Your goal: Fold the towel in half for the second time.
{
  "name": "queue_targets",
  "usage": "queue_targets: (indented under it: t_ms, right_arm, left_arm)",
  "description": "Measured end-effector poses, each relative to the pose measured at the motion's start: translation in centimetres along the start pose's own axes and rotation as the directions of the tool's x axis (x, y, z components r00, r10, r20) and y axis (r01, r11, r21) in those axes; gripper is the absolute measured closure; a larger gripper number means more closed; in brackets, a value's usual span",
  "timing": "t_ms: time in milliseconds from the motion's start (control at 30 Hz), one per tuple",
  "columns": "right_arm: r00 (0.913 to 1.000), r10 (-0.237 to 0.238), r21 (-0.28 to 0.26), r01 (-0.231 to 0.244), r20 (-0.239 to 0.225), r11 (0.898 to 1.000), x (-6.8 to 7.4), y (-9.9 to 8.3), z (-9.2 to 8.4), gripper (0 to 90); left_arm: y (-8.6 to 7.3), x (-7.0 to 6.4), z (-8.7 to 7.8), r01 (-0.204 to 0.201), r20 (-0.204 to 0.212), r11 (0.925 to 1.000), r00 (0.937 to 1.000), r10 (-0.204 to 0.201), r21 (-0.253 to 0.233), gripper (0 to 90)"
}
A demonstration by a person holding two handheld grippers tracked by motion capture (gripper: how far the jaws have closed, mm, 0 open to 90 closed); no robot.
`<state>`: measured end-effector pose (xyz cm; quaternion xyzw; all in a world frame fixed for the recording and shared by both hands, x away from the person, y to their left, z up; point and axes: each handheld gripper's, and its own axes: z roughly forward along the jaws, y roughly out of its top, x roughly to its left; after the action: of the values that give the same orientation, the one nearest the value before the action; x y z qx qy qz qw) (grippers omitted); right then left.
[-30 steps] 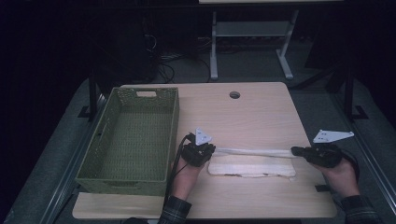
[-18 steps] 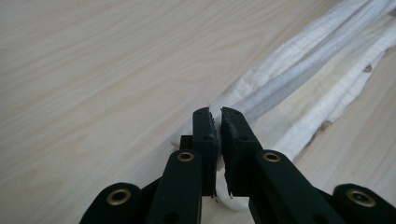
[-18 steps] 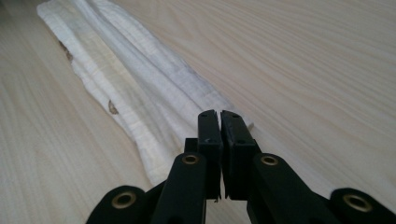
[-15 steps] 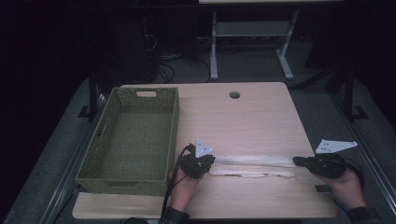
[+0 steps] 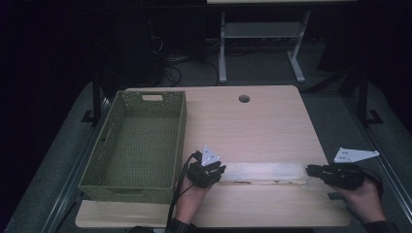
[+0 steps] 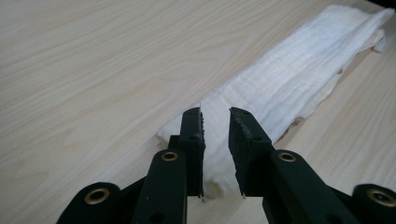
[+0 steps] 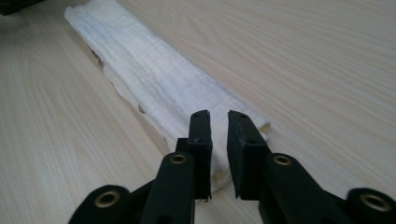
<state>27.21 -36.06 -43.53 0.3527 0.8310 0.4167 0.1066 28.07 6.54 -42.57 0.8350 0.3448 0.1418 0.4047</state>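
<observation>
A: High view: folded cloth lies flat on the surface, lower middle of the frame.

B: Left claw and right claw just parted, releasing its ends; fold looks finished.

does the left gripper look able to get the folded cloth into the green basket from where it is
Probably yes. The left gripper sits at the near end of the folded cloth, its jaws just opened with cloth between them, and the green basket lies open-topped right beside it with bare table around.

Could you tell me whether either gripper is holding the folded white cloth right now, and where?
Neither holds the cloth. Both grippers' jaws have just been opening, one at each end of it.
</observation>
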Motion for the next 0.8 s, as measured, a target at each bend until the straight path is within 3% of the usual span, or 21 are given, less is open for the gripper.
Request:
queue_targets:
  t_ms: [200,400,467,533,633,700,800]
  right_arm:
    - [0.9995,-0.010,0.079,0.013,-0.029,0.997,0.3,-0.5,1.2,86.5]
    - [0.9988,-0.008,0.167,0.016,-0.049,0.986,0.6,-1.2,2.1,87.7]
    - [0.9984,-0.006,0.170,0.016,-0.057,0.985,0.4,-1.4,2.2,88.1]
    - [0.9988,0.006,0.184,0.003,-0.048,0.983,0.4,-1.3,2.2,88.6]
    - [0.9990,-0.007,0.191,0.015,-0.044,0.982,0.4,-1.2,2.3,88.7]
    - [0.9991,-0.010,0.193,0.018,-0.041,0.981,0.5,-1.2,2.3,88.6]
    - [0.9992,-0.005,0.196,0.012,-0.039,0.981,0.5,-1.2,2.3,88.6]
  left_arm:
    - [-0.5,-0.2,1.3,0.018,0.061,0.9988,0.9979,-0.021,0.045,78.9]
    - [-1.9,0.0,3.0,0.002,0.062,0.9912,0.9980,-0.010,0.132,79.7]
    - [-2.0,0.1,3.2,0.005,0.062,0.9907,0.9980,-0.014,0.136,80.3]
    - [-1.9,0.3,3.2,-0.032,0.041,0.9884,0.9988,0.026,0.148,81.3]
    - [-1.8,0.3,3.2,-0.025,0.045,0.9881,0.9988,0.019,0.152,81.1]
    - [-1.6,0.2,3.1,-0.033,0.040,0.9879,0.9988,0.027,0.152,78.6]
    - [-1.3,0.2,2.9,-0.035,0.056,0.9902,0.9980,0.028,0.135,68.2]
